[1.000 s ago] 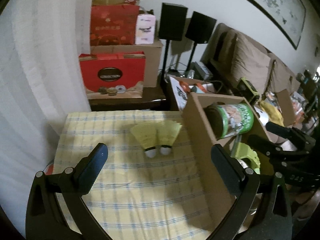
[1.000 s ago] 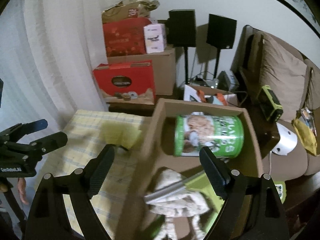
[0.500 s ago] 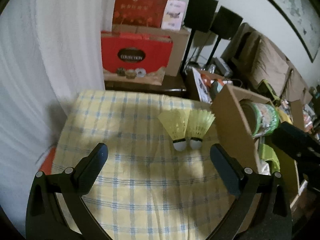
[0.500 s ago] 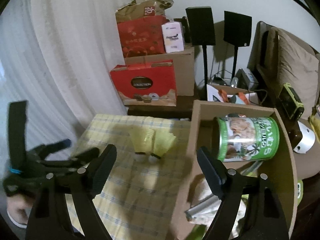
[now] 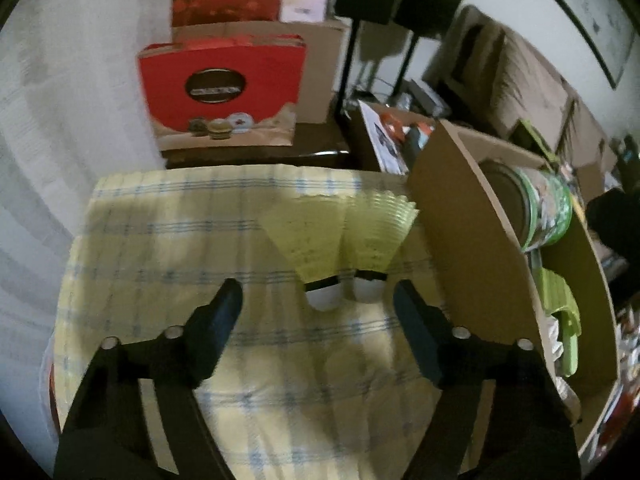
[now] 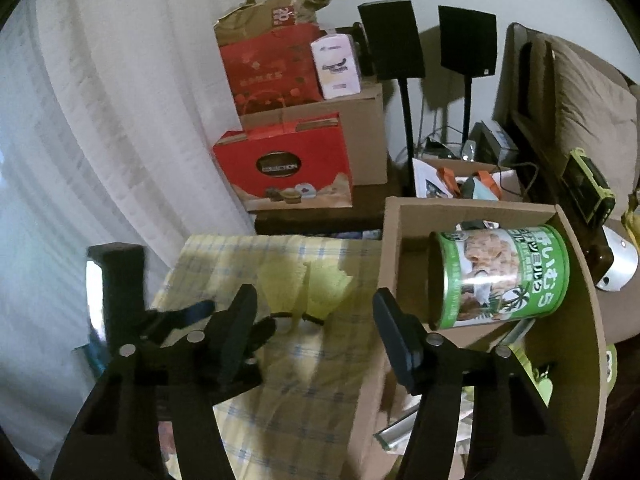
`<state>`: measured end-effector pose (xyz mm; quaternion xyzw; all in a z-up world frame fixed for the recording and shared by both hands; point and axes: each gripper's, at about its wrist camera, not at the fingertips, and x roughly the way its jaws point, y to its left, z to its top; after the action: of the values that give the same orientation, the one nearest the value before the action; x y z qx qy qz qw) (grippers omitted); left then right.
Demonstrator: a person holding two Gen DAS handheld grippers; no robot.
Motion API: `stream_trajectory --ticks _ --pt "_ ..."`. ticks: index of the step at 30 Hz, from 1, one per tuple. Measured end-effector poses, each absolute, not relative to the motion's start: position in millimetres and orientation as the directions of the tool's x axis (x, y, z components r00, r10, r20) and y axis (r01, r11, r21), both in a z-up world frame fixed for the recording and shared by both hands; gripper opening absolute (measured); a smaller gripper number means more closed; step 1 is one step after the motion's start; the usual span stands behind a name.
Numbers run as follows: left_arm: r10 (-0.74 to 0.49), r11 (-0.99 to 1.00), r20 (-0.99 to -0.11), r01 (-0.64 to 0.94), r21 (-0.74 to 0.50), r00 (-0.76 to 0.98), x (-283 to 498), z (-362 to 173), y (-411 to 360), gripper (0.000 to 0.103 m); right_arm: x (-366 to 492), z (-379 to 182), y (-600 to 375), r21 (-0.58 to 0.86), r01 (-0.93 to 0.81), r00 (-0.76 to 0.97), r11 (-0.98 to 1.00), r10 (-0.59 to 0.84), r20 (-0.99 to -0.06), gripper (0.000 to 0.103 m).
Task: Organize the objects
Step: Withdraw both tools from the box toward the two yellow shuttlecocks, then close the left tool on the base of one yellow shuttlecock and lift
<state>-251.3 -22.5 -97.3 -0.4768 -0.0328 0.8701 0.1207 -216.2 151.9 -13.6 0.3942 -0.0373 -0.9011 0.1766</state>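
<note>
**A:** Where do we find the task items?

**B:** The two yellow plastic-skirted shuttlecocks with white cork heads point(image 5: 340, 240) lie side by side, touching, on the yellow cloth with blue checks point(image 5: 160, 248), just beside the outer wall of the open brown cardboard box point(image 5: 460, 240). The heads point towards us, the skirts away.

**A:** Finger state?

**B:** The left gripper point(image 5: 318, 300) has just been closing and now stands at a medium gap, with the two heads just ahead of its tips; the pads touch neither. The right gripper point(image 6: 314, 304) has also been closing to a narrower gap, with nothing between its pads; the shuttlecocks sit beyond them.

**A:** How do we expect them to handle?

**B:** We judge them very light, likely to skid or roll on their rounded heads if nudged. The ribbed skirts look thin and springy and would crush under pressure. We recommend taking hold at the head or the black band behind it, with light pressure.

**A:** Surface and surroundings?

**B:** The cloth is soft and slightly wrinkled, so it may bunch under the fingers. The box holds a green-labelled cylindrical tin point(image 6: 504, 276) lying on its side. Behind stand a red gift box point(image 5: 224, 88), a white curtain point(image 6: 80, 140) and two black speakers on stands point(image 6: 392, 40). The room is cluttered.
</note>
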Motion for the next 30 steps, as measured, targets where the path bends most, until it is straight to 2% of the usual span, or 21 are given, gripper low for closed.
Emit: stream_trajectory --ticks 3,5,7,17,27,30 --pt "0.249 -0.964 -0.83 -0.208 -0.164 -0.5 -258 -100 -4 0.066 -217 -10 160 0.208 0.282 -0.634 -0.937 -0.344 -0.692 0.062" --pt "0.247 -0.963 -0.843 -0.217 -0.16 -0.477 -264 -104 6 0.053 -217 -8 165 0.21 0.28 -0.638 -0.937 -0.345 -0.689 0.062" --pt "0.221 -0.968 -0.864 -0.209 -0.139 -0.453 -272 -110 15 0.045 -216 -7 169 0.208 0.28 -0.641 -0.937 -0.344 -0.686 0.062" --pt "0.171 -0.976 -0.884 -0.198 -0.092 -0.435 -289 -121 38 0.044 -215 -6 182 0.206 0.281 -0.637 -0.937 -0.343 -0.691 0.062" --pt "0.177 -0.971 -0.898 -0.218 -0.093 -0.404 -297 -137 50 0.043 -212 -11 192 0.213 0.268 -0.63 -0.94 -0.338 -0.699 0.062" --pt "0.168 -0.973 -0.897 -0.214 -0.084 -0.41 -297 -142 50 0.031 -213 -11 191 0.211 0.268 -0.631 -0.94 -0.337 -0.699 0.062"
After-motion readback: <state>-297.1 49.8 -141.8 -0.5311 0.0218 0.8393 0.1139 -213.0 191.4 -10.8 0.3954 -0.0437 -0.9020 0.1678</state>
